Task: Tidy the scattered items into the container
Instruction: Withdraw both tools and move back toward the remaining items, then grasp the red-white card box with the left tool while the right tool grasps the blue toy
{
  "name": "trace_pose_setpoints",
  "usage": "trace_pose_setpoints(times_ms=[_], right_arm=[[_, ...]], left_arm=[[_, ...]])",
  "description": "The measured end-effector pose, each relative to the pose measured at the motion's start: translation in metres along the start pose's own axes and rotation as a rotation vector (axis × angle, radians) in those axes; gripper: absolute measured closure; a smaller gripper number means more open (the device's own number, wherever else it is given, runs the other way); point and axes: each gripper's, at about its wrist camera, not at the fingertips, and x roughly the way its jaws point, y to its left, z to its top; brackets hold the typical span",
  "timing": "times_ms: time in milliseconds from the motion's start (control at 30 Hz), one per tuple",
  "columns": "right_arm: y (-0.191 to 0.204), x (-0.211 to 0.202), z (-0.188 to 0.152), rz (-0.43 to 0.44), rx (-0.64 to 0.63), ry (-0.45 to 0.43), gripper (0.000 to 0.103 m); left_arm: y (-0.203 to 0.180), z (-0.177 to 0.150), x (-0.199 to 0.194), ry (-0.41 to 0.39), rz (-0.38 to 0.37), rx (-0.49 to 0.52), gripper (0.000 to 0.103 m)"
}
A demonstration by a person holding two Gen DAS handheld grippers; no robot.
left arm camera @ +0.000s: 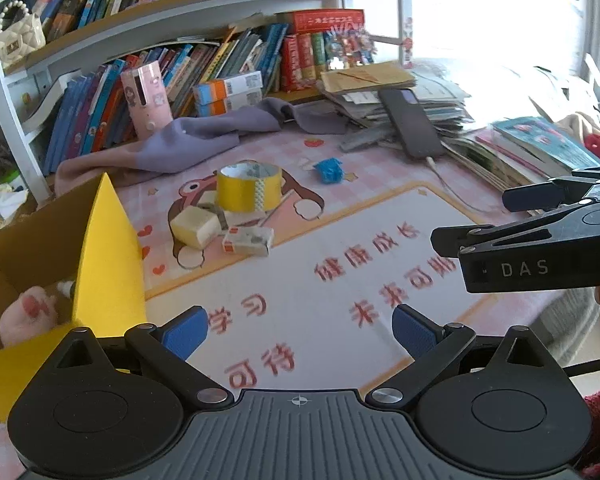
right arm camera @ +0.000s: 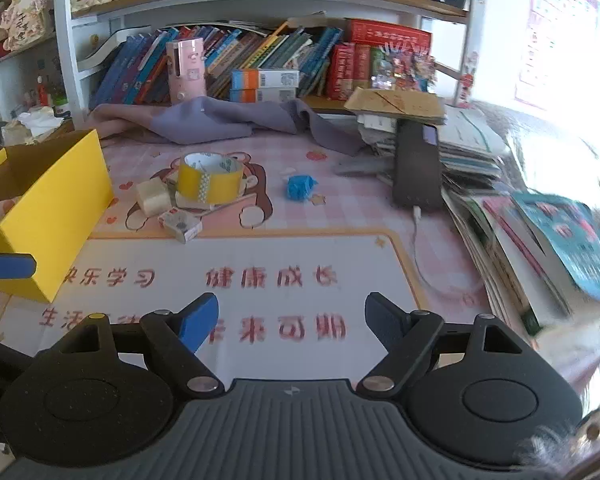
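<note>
A yellow cardboard box (left arm camera: 108,256) (right arm camera: 56,208) stands open at the left of the desk mat, with a pink plush toy (left arm camera: 30,316) inside. Beyond it lie a yellow tape roll (left arm camera: 249,187) (right arm camera: 210,182), a cream block (left arm camera: 194,226) (right arm camera: 152,198), a small printed eraser box (left arm camera: 247,241) (right arm camera: 180,226) and a crumpled blue item (left arm camera: 328,170) (right arm camera: 300,187). My left gripper (left arm camera: 300,332) is open over the mat, nothing between its blue pads. My right gripper (right arm camera: 292,320) is open too, empty, low over the mat's lettering; it also shows at the right in the left wrist view (left arm camera: 496,216).
A purple cloth (left arm camera: 188,140) (right arm camera: 228,120) lies behind the items. A dark phone (left arm camera: 414,122) (right arm camera: 416,168) on a cable leans on piled books (right arm camera: 520,220) at right. A pink canister (right arm camera: 186,70) and shelved books (left arm camera: 220,60) line the back.
</note>
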Motion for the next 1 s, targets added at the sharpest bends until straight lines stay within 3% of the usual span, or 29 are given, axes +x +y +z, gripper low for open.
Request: trace_pose_setpoints(times_ms=[467,1000], right_arm=[[-0.04,0.066,0.057,0.081,-0.054,-0.007,0.023],[-0.049,0.16,0.096,0.141,-0.13,-0.005,0.023]], left_arm=[[-0.005,0.057,0.06,0.018,0.078,-0.061,0.003],[0.03,0.08,0.124,0.08,0.201,-0.158,0.004]])
